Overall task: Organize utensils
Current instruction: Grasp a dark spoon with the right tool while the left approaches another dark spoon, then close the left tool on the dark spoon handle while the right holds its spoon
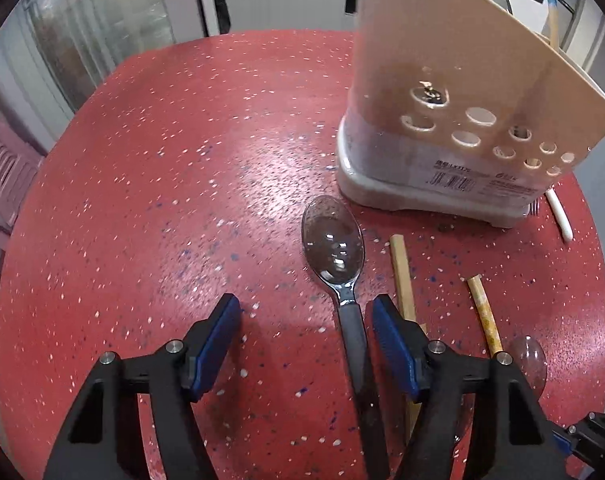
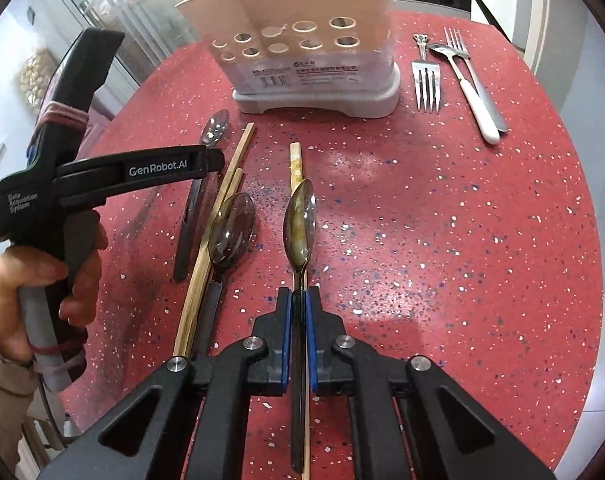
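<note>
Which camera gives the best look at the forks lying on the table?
The right wrist view. Two forks lie in full beside the utensil holder, prongs and handles clear. The left wrist view shows only a few prong tips peeking from behind the holder, next to a white handle.

I'm looking at a home kitchen or dining corner: round red speckled table (image 2: 442,208), beige cutlery holder (image 2: 314,36), forks (image 2: 425,80) and spoons (image 1: 332,246) lying loose, glass-door cabinet (image 1: 114,12) behind.
</note>
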The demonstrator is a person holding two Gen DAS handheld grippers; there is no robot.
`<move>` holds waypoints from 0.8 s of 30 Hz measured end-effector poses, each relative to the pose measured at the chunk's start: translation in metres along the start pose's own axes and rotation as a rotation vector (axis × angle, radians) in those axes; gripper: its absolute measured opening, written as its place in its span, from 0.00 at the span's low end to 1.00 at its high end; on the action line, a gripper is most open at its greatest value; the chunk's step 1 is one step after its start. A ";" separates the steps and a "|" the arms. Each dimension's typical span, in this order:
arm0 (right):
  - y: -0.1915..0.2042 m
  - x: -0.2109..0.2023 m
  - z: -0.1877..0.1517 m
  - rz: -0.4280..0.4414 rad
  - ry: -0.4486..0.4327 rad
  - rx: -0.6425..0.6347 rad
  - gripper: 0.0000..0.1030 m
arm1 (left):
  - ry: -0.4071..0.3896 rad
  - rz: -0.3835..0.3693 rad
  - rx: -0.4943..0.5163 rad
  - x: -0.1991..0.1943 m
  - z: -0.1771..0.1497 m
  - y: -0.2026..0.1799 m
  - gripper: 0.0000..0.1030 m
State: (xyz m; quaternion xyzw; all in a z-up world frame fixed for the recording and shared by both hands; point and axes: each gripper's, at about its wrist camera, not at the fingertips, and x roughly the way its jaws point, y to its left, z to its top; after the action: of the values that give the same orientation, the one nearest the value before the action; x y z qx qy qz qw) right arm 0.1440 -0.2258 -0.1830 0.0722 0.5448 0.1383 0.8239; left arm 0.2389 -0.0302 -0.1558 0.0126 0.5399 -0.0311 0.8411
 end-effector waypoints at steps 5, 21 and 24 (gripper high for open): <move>-0.003 0.000 0.004 0.021 0.024 0.003 0.08 | 0.005 -0.011 0.027 0.000 0.003 -0.011 0.83; 0.002 0.003 0.033 0.080 0.048 0.012 0.26 | -0.017 -0.044 0.091 -0.013 -0.014 -0.026 0.57; 0.018 0.001 0.027 0.056 0.042 -0.062 0.26 | -0.022 -0.047 0.093 -0.015 -0.018 -0.026 0.52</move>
State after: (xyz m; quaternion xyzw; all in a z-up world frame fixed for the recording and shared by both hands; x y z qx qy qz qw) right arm 0.1665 -0.2077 -0.1690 0.0587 0.5553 0.1796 0.8099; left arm 0.2146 -0.0548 -0.1488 0.0386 0.5286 -0.0763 0.8446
